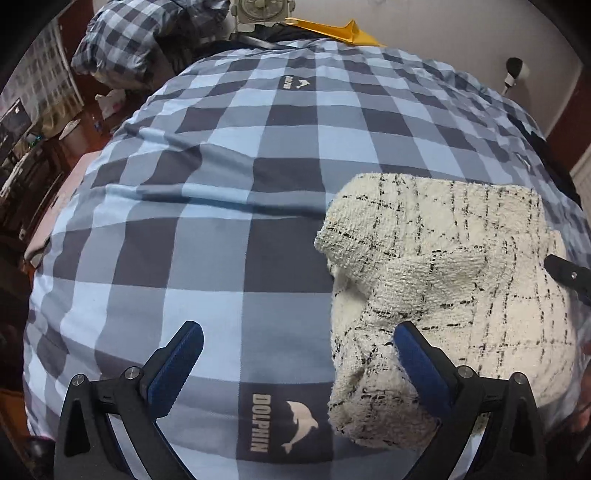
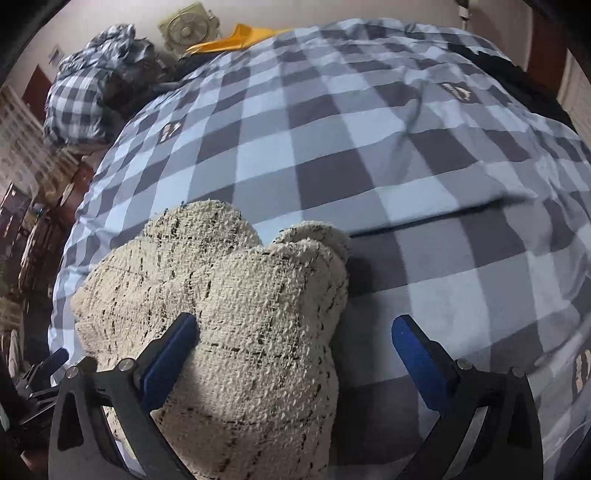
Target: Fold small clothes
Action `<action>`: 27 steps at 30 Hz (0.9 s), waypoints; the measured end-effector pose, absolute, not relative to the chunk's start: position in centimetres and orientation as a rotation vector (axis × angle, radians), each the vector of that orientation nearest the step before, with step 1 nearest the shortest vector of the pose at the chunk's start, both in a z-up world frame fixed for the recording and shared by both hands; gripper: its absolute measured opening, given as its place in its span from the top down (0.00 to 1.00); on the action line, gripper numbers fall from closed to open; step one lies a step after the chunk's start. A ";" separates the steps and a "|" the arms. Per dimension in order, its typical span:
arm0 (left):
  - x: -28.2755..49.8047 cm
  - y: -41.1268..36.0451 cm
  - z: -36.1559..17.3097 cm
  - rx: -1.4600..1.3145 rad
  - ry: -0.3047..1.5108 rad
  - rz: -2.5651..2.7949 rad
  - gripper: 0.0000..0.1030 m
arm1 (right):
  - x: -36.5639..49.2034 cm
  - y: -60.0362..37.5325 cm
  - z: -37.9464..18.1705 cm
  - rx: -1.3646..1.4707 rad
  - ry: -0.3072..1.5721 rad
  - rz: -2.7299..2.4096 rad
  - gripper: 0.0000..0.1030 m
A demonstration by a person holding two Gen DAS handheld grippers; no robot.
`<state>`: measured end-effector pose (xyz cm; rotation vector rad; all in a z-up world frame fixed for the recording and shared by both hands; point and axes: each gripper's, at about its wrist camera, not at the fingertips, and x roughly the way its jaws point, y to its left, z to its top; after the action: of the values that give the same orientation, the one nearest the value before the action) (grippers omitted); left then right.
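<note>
A cream knitted garment with thin black check lines [image 1: 454,280] lies bunched and partly folded on a blue checked bedspread [image 1: 229,155]. My left gripper [image 1: 299,354] is open over the garment's left edge; its right finger [image 1: 417,358] rests against the cloth, its left finger [image 1: 181,358] is over bare bedspread. In the right wrist view the garment [image 2: 236,295] fills the lower left. My right gripper [image 2: 295,350] is open over the garment's right edge, with its left finger [image 2: 173,350] on the cloth. The right gripper's tip shows at the right edge of the left wrist view [image 1: 569,277].
The bedspread [image 2: 369,147] has shallow wrinkles. A checked pile of bedding [image 1: 125,40] sits at the far left, with a small fan [image 1: 258,11] and a yellow object [image 1: 340,31] at the bed's far edge. Cluttered furniture [image 2: 26,229] stands left of the bed.
</note>
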<state>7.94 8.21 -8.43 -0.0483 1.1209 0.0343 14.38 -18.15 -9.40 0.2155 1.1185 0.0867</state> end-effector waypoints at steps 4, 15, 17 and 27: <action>7.2 6.8 -7.5 0.065 1.085 0.055 0.00 | 13.8 -18.4 -9.4 0.229 1.101 0.095 0.01; 0.1 0.4 -1.1 0.536 0.774 0.010 0.00 | 6.1 -19.3 -4.7 0.063 1.002 0.129 0.01; -0.7 0.0 -1.0 0.550 0.777 -0.018 0.00 | 5.0 -19.5 -4.4 0.023 1.043 0.165 0.01; -2.2 1.0 -0.2 0.260 0.914 -0.161 0.00 | 2.4 -21.2 -1.2 -0.329 0.998 0.170 0.01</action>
<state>-2.21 0.97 -0.17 0.2596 0.9142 -0.1610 2.40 -21.21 -1.23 -0.3294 0.9979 0.1699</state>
